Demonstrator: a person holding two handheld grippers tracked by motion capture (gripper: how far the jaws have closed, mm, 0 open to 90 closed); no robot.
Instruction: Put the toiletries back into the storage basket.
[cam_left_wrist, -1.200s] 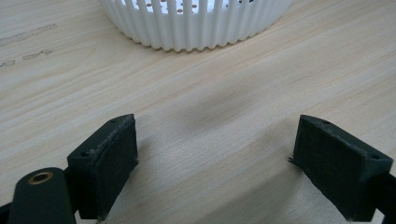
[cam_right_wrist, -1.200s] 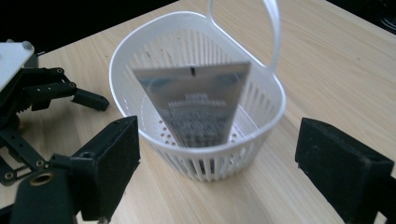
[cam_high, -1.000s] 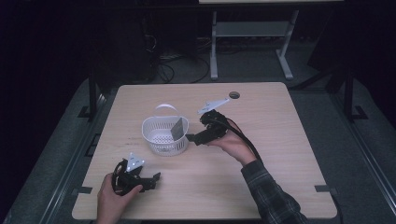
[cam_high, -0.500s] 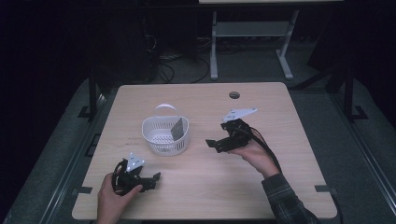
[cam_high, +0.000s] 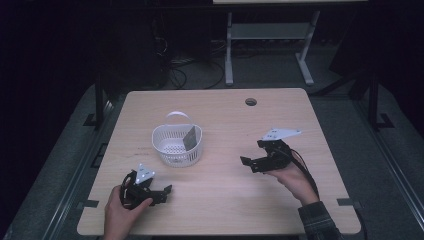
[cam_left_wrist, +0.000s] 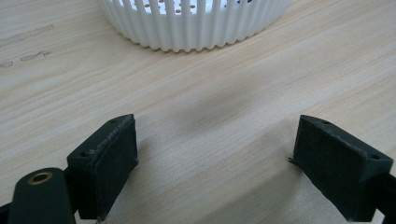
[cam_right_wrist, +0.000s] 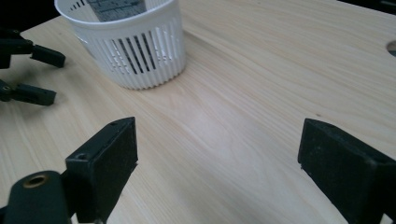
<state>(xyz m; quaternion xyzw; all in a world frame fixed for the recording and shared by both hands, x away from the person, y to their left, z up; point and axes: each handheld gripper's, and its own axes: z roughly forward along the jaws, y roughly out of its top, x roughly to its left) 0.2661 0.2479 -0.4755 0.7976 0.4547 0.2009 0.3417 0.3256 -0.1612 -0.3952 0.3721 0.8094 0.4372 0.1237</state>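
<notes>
Both tools stand with jaws apart and empty: the right tool (cam_high: 248, 163) toward the desk's (cam_high: 225, 210) right edge, the left tool (cam_high: 164, 192) near its front-left corner. The grey card (cam_high: 190, 138) leans inside the white basket (cam_high: 170, 159), so the step seems done; keep both tools low and well apart from the basket.

left gripper (cam_left_wrist: 212, 158) sitting low over the wooden table (cam_left_wrist: 224, 107), jaws spread wide with nothing between them, white slotted basket (cam_left_wrist: 191, 23) just ahead
</notes>
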